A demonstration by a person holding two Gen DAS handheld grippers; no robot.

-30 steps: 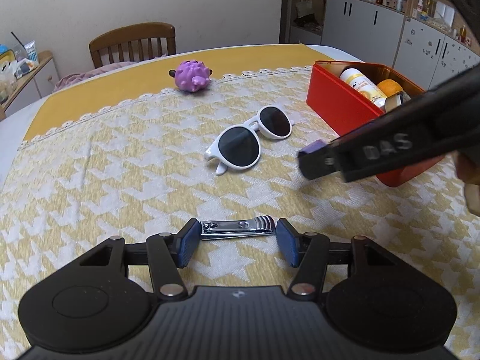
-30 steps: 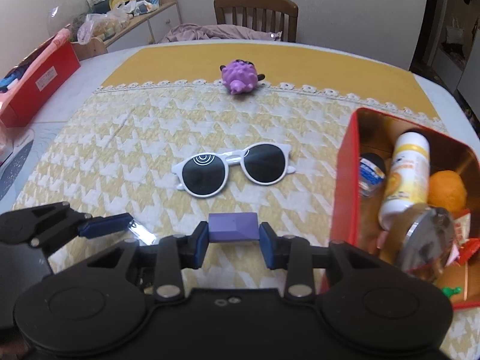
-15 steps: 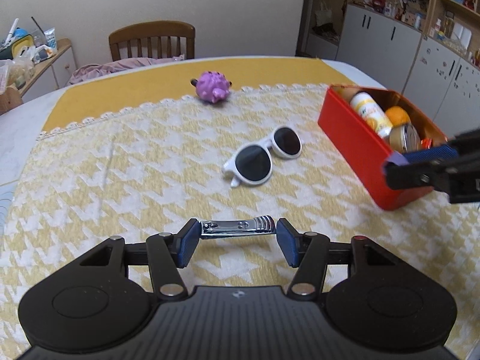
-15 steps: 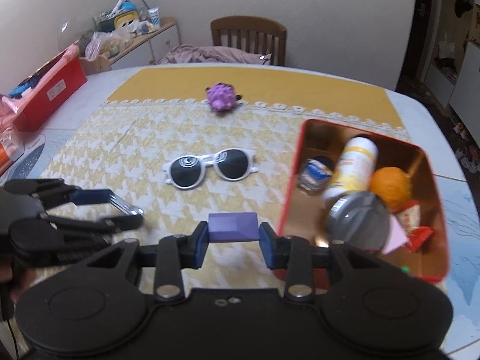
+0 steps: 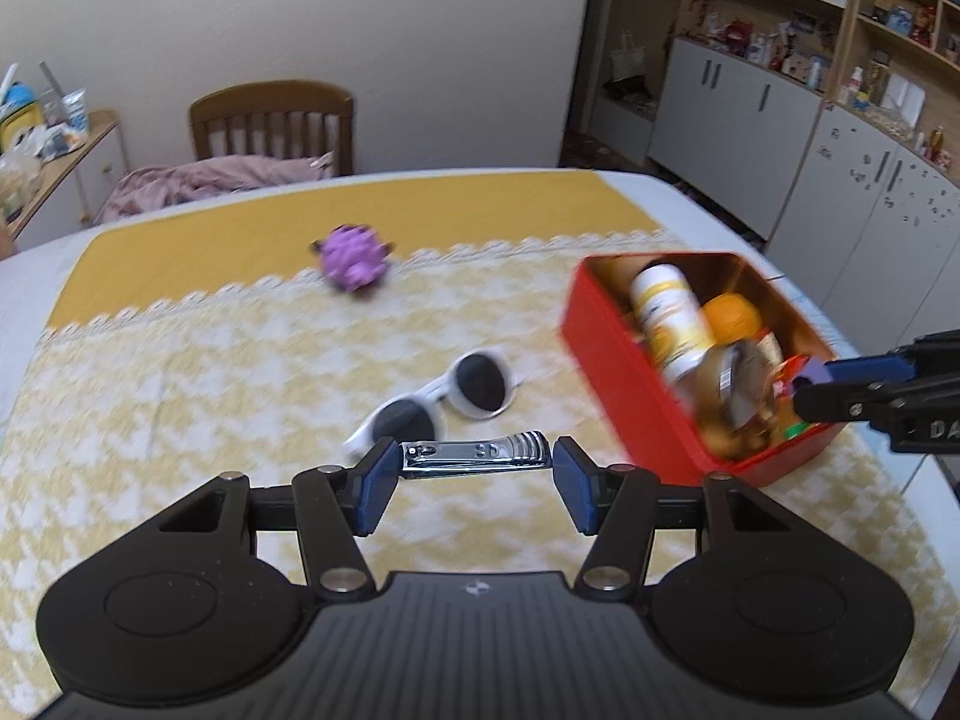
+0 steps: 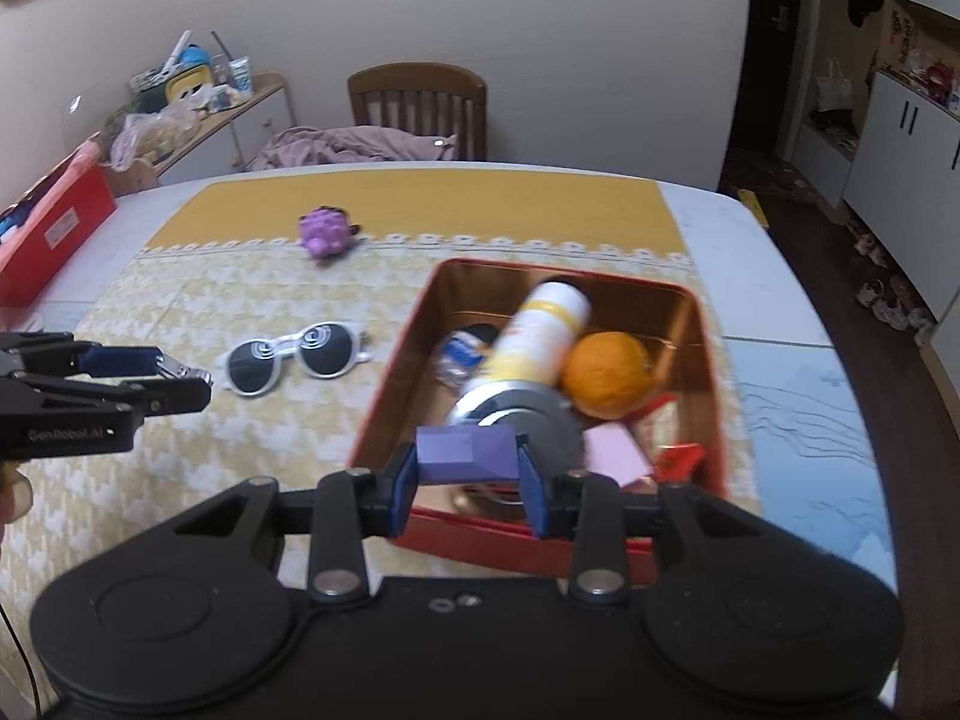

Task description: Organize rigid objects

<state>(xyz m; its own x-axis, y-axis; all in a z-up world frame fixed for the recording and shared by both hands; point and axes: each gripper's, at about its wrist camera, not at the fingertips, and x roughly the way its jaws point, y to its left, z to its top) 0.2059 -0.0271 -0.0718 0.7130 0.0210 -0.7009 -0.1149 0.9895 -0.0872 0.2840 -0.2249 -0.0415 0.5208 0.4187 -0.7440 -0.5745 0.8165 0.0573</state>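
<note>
My left gripper (image 5: 474,468) is shut on a silver nail clipper (image 5: 476,458), held crosswise above the yellow cloth near the white sunglasses (image 5: 444,402). My right gripper (image 6: 467,474) is shut on a purple block (image 6: 465,454) and holds it over the near edge of the red tin box (image 6: 384,420). The box (image 5: 618,360) holds a yellow-white bottle (image 6: 534,330), an orange (image 6: 606,366), a lidded jar (image 6: 516,414) and small packets. The left gripper (image 6: 162,375) shows at the left of the right wrist view. The right gripper (image 5: 822,384) shows at the right of the left wrist view.
A purple spiky toy (image 5: 354,261) lies at the far side of the cloth. A wooden chair (image 5: 270,126) with a pink blanket stands behind the table. A red box (image 6: 48,228) sits at the far left. Cabinets (image 5: 750,102) stand to the right.
Both grippers have risen and moved right. The right gripper carried the purple block from beside the box to over its near edge. The left gripper still holds the clipper.
</note>
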